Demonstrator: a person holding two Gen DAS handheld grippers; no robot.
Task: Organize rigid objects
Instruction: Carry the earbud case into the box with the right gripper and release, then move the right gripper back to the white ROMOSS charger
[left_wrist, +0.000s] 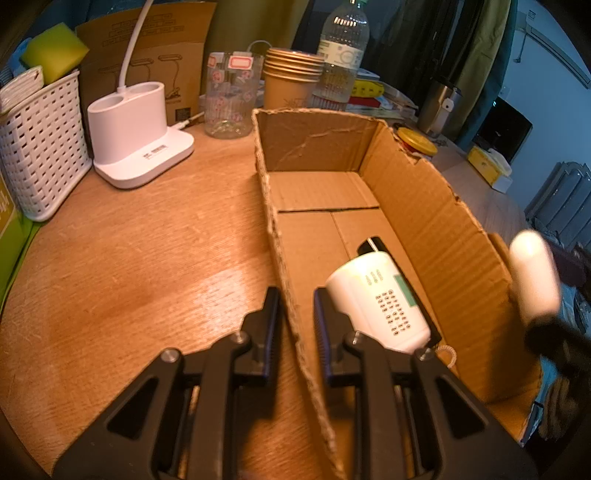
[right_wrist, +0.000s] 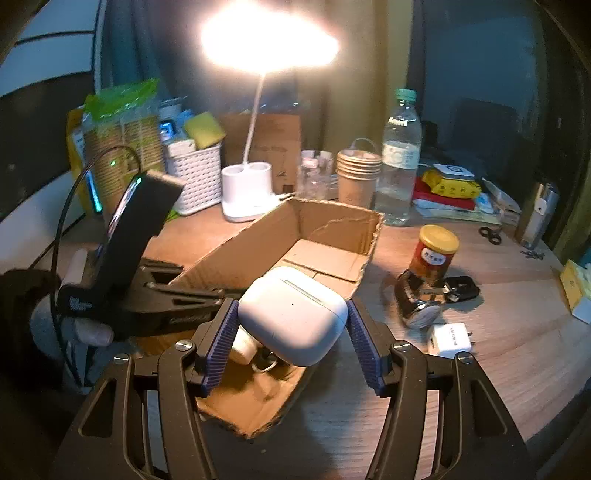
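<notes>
Lamp head (right_wrist: 269, 40) blown out by glare; white object (left_wrist: 533, 273) at box's right blurred, unidentifiable.

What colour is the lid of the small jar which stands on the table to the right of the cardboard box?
Yellow. The jar shows best in the right wrist view.

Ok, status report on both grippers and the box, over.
Left gripper clamped on brown cardboard box wall. Right gripper holds white rounded earbud case over box. White device already inside.
</notes>
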